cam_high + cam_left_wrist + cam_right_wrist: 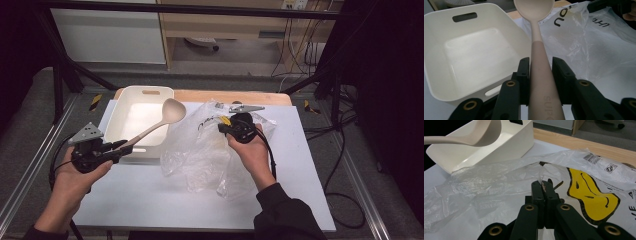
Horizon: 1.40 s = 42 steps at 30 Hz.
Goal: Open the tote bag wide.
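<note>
Left gripper (540, 65), jaws clamped on the handle of a beige ladle (537, 45), held low on the shaft with the bowl raised over the near right corner of the white plastic bin (439, 82). Right gripper (543, 186), jaws pressed together on the edge of a clear plastic bag (486, 185) printed in yellow, which lies crumpled on the white table (150, 200) just right of the bin. Risk: the smooth, tapered handle may pivot or slip in the end grip; thin film may tear or slide free if pulled
</note>
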{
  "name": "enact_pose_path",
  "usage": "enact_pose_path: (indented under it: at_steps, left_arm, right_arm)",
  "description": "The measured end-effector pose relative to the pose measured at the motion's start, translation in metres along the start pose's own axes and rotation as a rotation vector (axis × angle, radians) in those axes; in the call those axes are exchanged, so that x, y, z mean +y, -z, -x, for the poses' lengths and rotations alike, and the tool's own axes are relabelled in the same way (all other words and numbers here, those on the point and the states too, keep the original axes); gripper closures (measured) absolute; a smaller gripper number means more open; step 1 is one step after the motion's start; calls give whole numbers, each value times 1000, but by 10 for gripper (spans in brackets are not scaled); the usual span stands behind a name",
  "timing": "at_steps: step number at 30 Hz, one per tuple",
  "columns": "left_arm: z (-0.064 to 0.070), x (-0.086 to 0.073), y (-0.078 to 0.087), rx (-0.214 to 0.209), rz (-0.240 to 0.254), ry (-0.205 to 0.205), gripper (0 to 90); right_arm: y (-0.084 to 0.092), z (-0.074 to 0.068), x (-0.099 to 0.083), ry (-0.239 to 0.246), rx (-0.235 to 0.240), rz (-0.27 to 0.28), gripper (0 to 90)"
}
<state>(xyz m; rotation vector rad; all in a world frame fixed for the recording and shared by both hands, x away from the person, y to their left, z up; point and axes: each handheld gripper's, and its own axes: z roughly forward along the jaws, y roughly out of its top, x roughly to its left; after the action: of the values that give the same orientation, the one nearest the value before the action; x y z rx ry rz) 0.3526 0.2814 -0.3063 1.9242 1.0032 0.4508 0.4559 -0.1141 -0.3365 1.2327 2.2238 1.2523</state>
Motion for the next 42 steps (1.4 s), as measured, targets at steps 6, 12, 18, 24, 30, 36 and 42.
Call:
enact_pose_path:
  at_steps: [6,12,18,24,30,36,42]
  left_arm:
    - [12,2,6,-31,6,-12,685]
    - [25,-2,10,-66,-8,-26,685]
    - [33,-9,20,-106,-8,-28,685]
    - [48,-16,29,-127,-20,-54,685]
    - [66,-28,18,-157,-70,-89,685]
    - [75,-37,2,-182,-104,-92,685]
    - [79,-42,-16,-200,-130,-81,685]
  right_arm:
    - [-5,2,-1,-11,8,-24,900]
    - [-12,1,1,-1,2,-50,900]
    - [-18,4,1,-9,11,-70,900]
    - [-27,8,1,-25,27,-84,900]
    - [-32,9,0,-34,23,-94,900]
    - [-31,8,0,-31,27,-88,900]
    - [-27,6,2,-33,30,-76,900]
